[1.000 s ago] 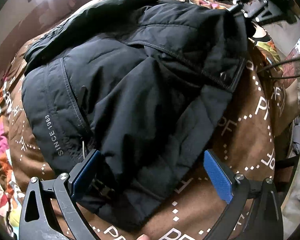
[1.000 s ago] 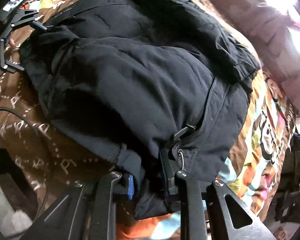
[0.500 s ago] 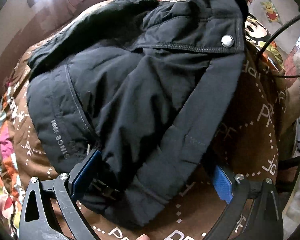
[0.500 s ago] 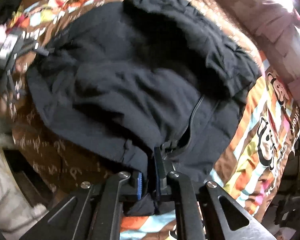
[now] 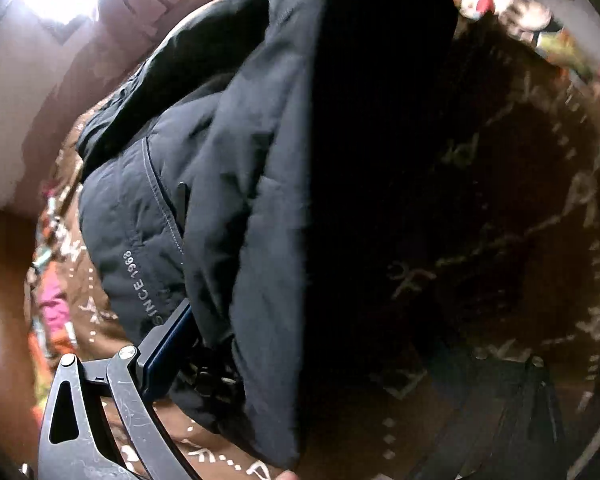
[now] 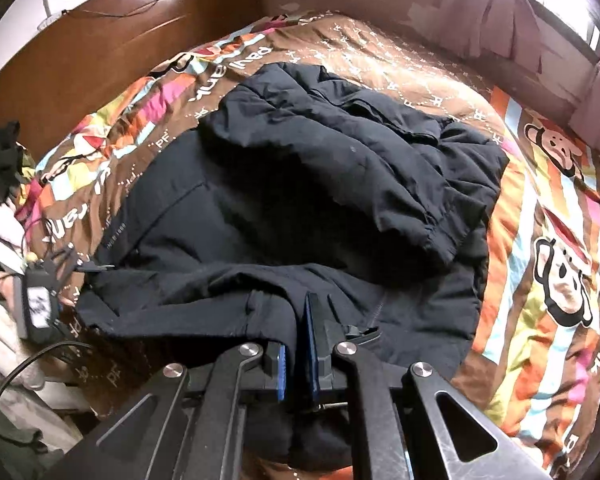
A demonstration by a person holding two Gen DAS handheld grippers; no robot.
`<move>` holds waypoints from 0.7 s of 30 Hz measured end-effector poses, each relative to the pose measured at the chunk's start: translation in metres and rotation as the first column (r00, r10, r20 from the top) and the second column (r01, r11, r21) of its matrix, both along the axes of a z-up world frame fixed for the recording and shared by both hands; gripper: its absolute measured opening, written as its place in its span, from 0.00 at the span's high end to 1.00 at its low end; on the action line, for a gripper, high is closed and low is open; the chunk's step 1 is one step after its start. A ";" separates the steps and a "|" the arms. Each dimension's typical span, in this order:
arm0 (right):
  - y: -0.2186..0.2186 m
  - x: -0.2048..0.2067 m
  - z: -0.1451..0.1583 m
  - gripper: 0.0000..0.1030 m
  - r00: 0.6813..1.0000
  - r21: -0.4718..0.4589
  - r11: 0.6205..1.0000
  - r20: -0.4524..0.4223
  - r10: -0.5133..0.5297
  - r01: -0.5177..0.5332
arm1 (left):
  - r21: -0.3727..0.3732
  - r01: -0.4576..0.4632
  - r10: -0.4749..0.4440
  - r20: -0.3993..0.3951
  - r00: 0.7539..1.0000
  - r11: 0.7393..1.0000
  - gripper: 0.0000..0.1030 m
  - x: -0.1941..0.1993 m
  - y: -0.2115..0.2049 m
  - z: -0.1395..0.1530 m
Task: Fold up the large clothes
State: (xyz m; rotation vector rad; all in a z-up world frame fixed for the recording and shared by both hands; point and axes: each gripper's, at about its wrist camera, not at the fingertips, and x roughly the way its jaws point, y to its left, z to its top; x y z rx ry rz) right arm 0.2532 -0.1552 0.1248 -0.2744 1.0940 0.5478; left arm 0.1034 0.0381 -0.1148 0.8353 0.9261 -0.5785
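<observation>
— Across the bed, what is lying there?

— A black padded jacket (image 6: 300,208) is sprawling over a brown patterned quilt (image 6: 432,80), which is showing white letters and dotted lines in the middle and bright stripes with cartoon monkey faces along the far side. One sleeve (image 6: 400,184) is lying folded across the body of the garment.

— And the room around it?

— A wooden headboard (image 6: 100,40) is rising behind the bed, a pinkish curtain (image 6: 520,32) is hanging along the wall with daylight glaring through above it, and a heap of pale and dark clothes (image 6: 0,184) is piling up at the bed's near corner.

— What are the tools doing?

— The right gripper (image 6: 298,360) is pinching the jacket's near edge, its blue pads pressed almost together with dark cloth between them. The left gripper (image 5: 300,380) is sitting low at the garment's other end, beside the white "SINCE 1988" print (image 5: 140,284); one blue-padded finger (image 5: 168,344) is showing against the fabric, but the other is lost in shadow under a raised fold, so I cannot tell whether it is gripping or spread.
</observation>
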 end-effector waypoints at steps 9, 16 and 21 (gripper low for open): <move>-0.008 -0.014 -0.008 0.90 0.998 0.019 1.000 -0.057 0.013 -0.011 | 0.050 -0.085 0.079 0.122 0.989 0.995 0.85 0.013 0.008 0.008; -0.018 -0.030 -0.017 0.86 0.996 0.006 1.000 -0.090 0.028 -0.028 | -0.062 -0.145 0.147 0.018 0.989 0.987 0.92 0.046 0.011 0.046; -0.020 -0.045 -0.025 0.63 0.992 -0.009 0.996 -0.094 0.089 -0.090 | -0.151 -0.240 0.225 -0.108 0.968 0.959 0.93 0.075 0.014 0.068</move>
